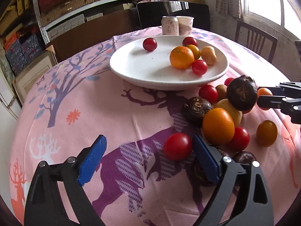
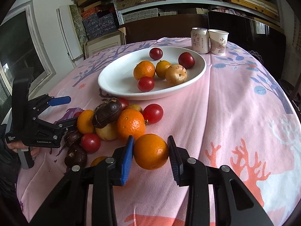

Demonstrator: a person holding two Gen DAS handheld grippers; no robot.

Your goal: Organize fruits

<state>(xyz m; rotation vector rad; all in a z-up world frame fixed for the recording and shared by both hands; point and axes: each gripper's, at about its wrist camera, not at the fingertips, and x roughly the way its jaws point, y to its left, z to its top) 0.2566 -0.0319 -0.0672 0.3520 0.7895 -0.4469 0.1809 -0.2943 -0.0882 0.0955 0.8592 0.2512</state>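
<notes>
Glossy white plate (image 2: 197,75) — matt cloth tablecloth (image 2: 235,103).

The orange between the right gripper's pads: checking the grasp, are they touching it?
Touching: right wrist view shows both pads of the right gripper against the orange.

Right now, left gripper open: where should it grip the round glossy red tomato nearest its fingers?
Grip the round glossy red tomato across its widest middle, from above. It sits off-centre beside the right pad, so shift the left gripper right first. A large orange fruit crowds its far side; smooth round skin will likely roll otherwise. The right gripper holds a separate orange.
</notes>
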